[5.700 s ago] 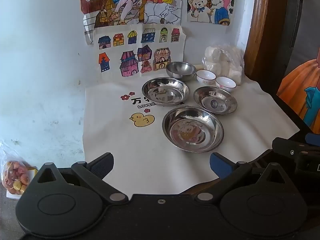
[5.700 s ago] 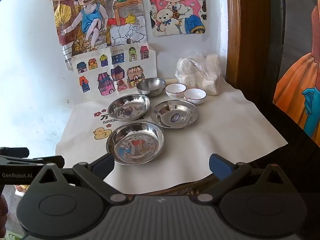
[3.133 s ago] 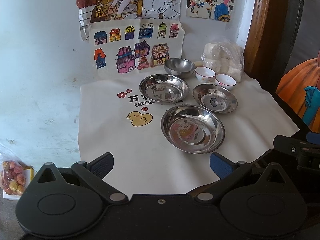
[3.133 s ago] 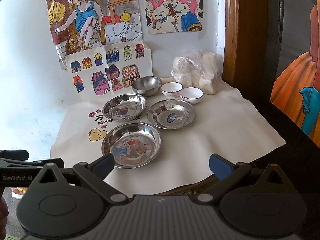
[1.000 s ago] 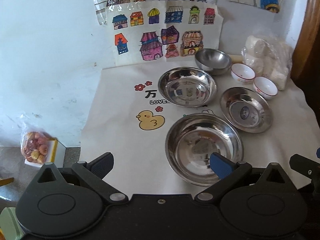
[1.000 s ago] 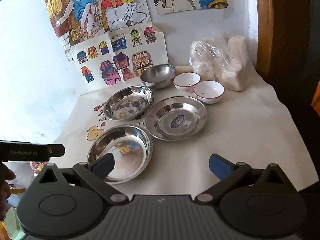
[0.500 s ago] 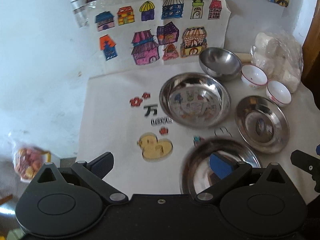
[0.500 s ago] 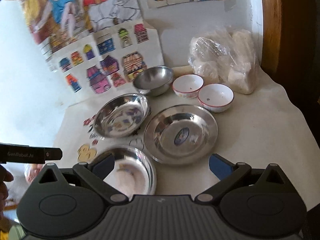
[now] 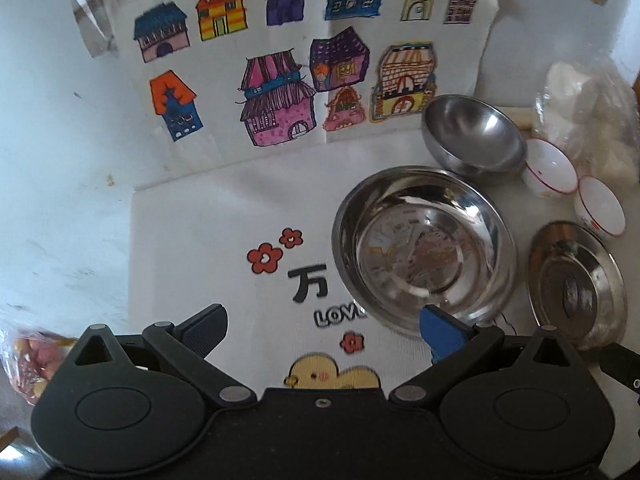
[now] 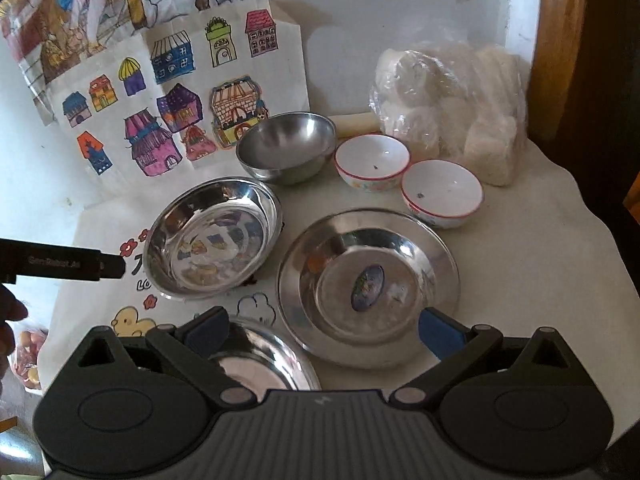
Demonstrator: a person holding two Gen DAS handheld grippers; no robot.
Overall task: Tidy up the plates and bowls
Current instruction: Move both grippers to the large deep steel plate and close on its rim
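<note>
Three steel plates lie on a white cloth. The far-left plate (image 9: 424, 248) (image 10: 212, 236) sits just ahead of my left gripper (image 9: 320, 328), which is open and empty. A flat-rimmed plate (image 10: 368, 284) (image 9: 576, 284) lies in front of my right gripper (image 10: 324, 328), also open and empty. The nearest plate (image 10: 256, 360) is half hidden under my right gripper's left finger. Behind them stand a deep steel bowl (image 10: 286, 146) (image 9: 472, 138) and two white bowls with red rims (image 10: 372, 162) (image 10: 442, 192).
A clear bag of white lumps (image 10: 452, 108) rests at the back right against the wall. Children's drawings (image 9: 280, 68) hang on the white wall behind. A wooden frame (image 10: 560, 40) stands at the right. A snack bag (image 9: 28, 360) lies off the table's left edge.
Both grippers have moved forward and lower over the table. The plates now look larger and closer, and the nearest plate has slid under the right gripper's view.
</note>
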